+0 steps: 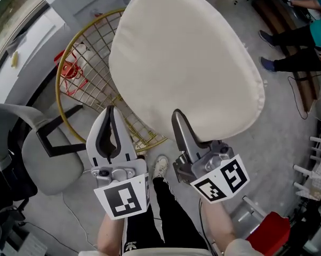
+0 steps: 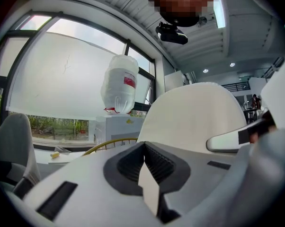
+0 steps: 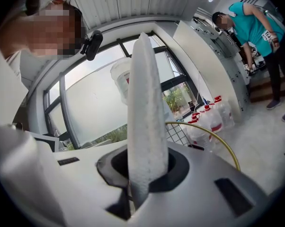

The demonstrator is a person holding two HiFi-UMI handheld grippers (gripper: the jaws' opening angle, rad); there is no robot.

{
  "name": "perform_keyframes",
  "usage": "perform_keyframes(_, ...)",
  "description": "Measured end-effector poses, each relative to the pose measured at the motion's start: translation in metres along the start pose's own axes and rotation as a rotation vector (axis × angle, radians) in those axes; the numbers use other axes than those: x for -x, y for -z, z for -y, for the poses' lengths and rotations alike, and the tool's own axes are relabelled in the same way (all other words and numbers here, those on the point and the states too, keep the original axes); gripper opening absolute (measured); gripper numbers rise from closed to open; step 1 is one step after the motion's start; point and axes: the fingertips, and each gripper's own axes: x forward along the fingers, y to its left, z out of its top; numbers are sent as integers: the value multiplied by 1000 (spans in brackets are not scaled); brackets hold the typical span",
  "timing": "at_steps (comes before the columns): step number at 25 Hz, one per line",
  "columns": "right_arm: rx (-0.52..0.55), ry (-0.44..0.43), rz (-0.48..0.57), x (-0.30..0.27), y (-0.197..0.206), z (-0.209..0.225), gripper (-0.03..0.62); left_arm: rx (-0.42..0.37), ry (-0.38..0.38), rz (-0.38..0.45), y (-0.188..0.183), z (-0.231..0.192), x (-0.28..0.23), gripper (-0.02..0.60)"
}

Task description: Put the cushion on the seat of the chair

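Note:
A big cream cushion (image 1: 187, 63) is held up over a gold wire chair (image 1: 88, 73), hiding the right part of its round mesh seat. My right gripper (image 1: 178, 117) is shut on the cushion's near edge. In the right gripper view the cushion (image 3: 145, 103) stands edge-on between the jaws of that gripper (image 3: 142, 167). My left gripper (image 1: 110, 112) is shut with nothing in it, just left of the cushion and apart from it. In the left gripper view, past the closed left gripper (image 2: 143, 146), the cushion (image 2: 194, 112) rises at the right, with the chair's gold rim (image 2: 109, 143) low in the middle.
A grey office chair (image 1: 48, 156) stands at the left. Red-capped water bottles (image 1: 71, 68) sit on the floor beneath the wire seat. A person in teal (image 1: 304, 33) is at the far right. A red object (image 1: 267, 232) and a white rack (image 1: 315, 164) lie at the lower right.

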Motion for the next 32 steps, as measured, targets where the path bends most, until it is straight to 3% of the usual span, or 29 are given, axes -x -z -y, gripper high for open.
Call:
perform_keyframes(9, -72, -24, -44, 10, 65, 7, 51, 30, -38, -68, 73, -5, 28, 14)
perform_keyframes(18, -140, -25, -66, 20, 87, 3, 51, 41, -47, -99, 89, -6, 47, 14)
perform_keyframes(22, -309, -66, -71, 16, 95, 5, 51, 40, -47, -91, 86, -6, 48, 14)
perform_keyframes(32, -927, -260, -126, -18, 142, 9, 49, 47, -65, -120, 91, -20, 47, 14)
